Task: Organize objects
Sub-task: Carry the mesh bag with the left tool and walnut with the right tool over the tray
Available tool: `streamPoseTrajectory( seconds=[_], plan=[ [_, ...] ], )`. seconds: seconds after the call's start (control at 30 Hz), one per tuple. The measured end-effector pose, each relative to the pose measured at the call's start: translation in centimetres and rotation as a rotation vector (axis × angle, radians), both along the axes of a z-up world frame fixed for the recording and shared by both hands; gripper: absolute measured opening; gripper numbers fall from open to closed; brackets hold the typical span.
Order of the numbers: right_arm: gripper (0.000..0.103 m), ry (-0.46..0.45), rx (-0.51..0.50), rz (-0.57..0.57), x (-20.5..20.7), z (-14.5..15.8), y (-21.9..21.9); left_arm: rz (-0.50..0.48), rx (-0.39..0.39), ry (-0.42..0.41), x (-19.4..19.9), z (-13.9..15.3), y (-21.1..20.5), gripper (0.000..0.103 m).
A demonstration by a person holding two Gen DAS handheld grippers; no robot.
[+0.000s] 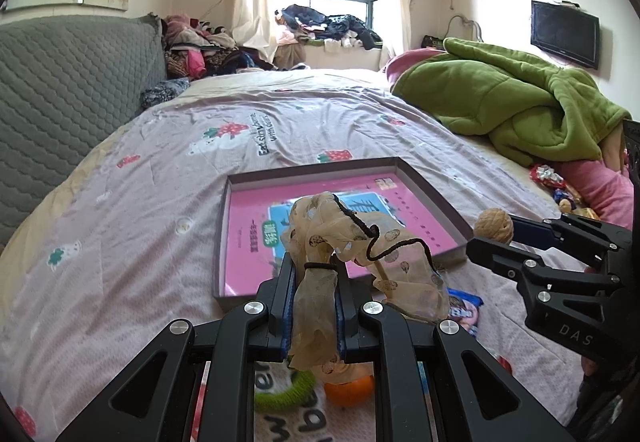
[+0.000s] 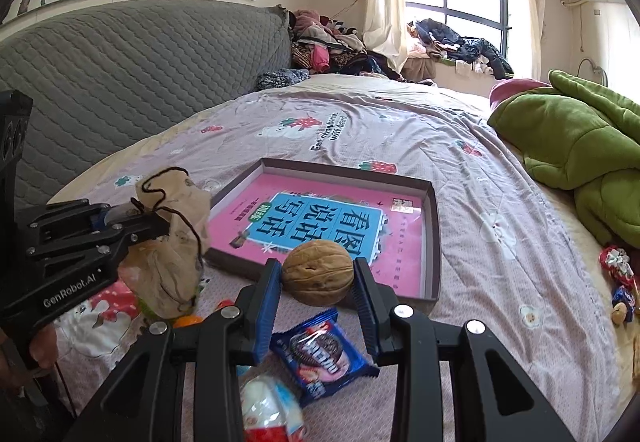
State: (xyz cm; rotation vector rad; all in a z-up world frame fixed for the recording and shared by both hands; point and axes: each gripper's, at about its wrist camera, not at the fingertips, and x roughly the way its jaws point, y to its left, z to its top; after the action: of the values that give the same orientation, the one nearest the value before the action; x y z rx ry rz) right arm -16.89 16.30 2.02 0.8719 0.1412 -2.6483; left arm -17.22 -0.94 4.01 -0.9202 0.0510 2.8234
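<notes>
My left gripper (image 1: pixel 316 274) is shut on a beige sheer pouch (image 1: pixel 332 238) with a black drawstring, held just before the near edge of a shallow grey box (image 1: pixel 436 197) with a pink book inside. In the right wrist view the same pouch (image 2: pixel 176 242) hangs from the left gripper (image 2: pixel 156 217) left of the box (image 2: pixel 434 242). My right gripper (image 2: pixel 318 278) is shut on a brown walnut (image 2: pixel 318 272), above the box's near edge. The walnut (image 1: pixel 494 226) also shows beside the box's right corner in the left wrist view.
On the bedsheet below lie a blue cookie packet (image 2: pixel 320 354), a red-and-white wrapped egg (image 2: pixel 272 410), an orange ball (image 1: pixel 348 388) and a green ring (image 1: pixel 286 392). A green blanket (image 1: pixel 520 109) and more wrapped sweets (image 2: pixel 618 270) lie to the right. A grey headboard (image 1: pixel 60 89) stands left.
</notes>
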Motion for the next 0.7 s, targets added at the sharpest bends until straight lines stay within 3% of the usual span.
streamPoseTrajectory(
  seconds=[0.23, 0.7],
  plan=[
    [0.036, -0.006, 0.016, -0.028, -2.6, -0.5, 0.6, 0.027, -0.017, 0.007, -2.6, -0.5, -1.1, 0.016],
    [0.036, -0.060, 0.026, -0.070, -7.2, -2.5, 1.7, 0.046, 0.015, -0.065, -8.5, -3.2, -2.5, 0.016]
  ],
)
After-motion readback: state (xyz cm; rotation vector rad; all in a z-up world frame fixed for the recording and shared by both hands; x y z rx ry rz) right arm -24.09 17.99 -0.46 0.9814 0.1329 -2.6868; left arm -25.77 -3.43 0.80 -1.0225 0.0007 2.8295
